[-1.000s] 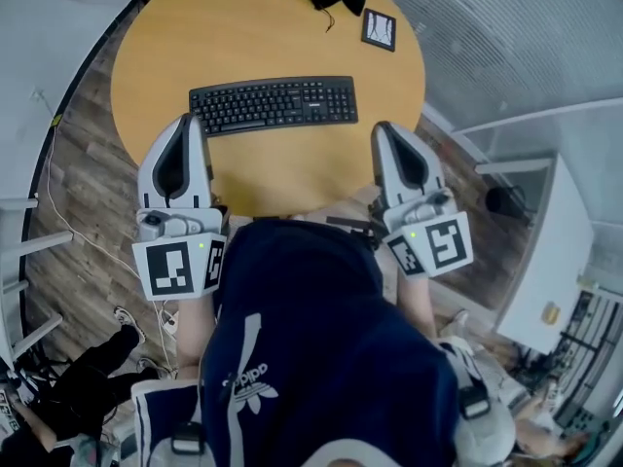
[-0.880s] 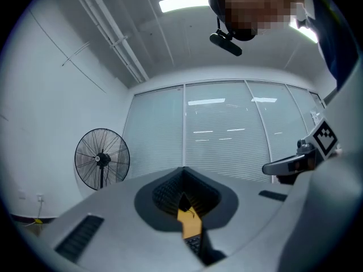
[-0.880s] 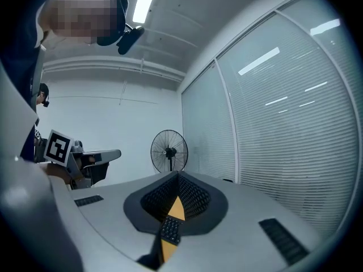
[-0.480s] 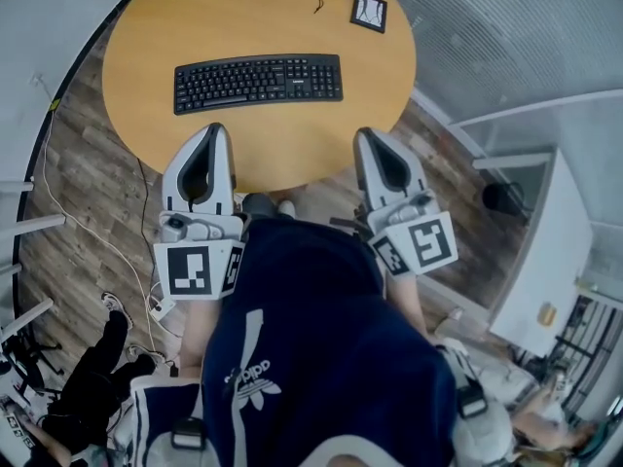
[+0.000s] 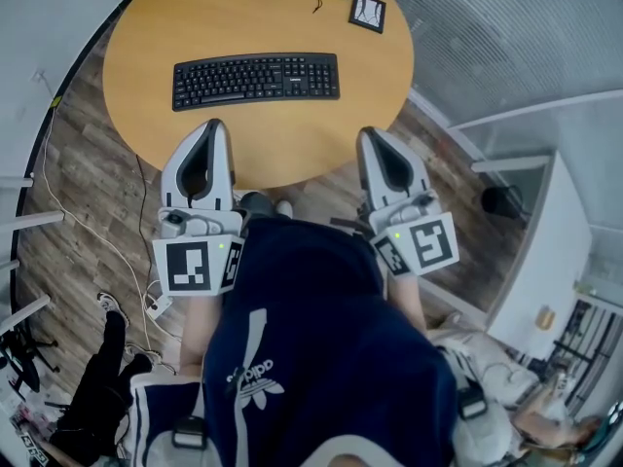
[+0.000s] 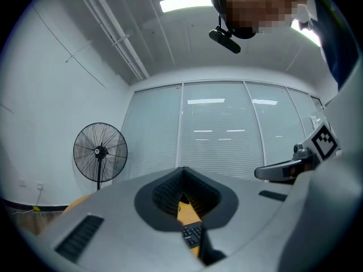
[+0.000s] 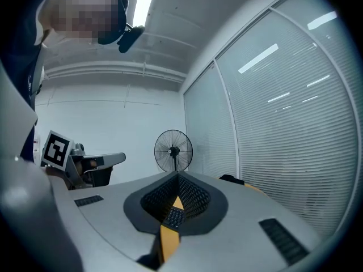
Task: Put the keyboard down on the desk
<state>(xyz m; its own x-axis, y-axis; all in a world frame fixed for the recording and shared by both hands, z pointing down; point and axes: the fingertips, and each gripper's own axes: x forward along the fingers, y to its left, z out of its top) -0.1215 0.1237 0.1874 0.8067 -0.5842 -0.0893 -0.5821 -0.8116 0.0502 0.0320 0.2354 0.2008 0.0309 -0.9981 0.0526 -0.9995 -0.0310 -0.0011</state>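
Both shut on nothing, found left tongs (image 5: pixel 211 125) and right tongs (image 5: pixel 370 134) at the near tabletop (image 5: pixel 253 17) edge. Saw keyboard (image 5: pixel 256 80) lying flat beyond them, long axis crosswise; judged left nearer, right past its end.

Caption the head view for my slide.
Keyboard lies flat on the round wooden desk; left gripper and right gripper, both shut and empty, at the desk's near edge.
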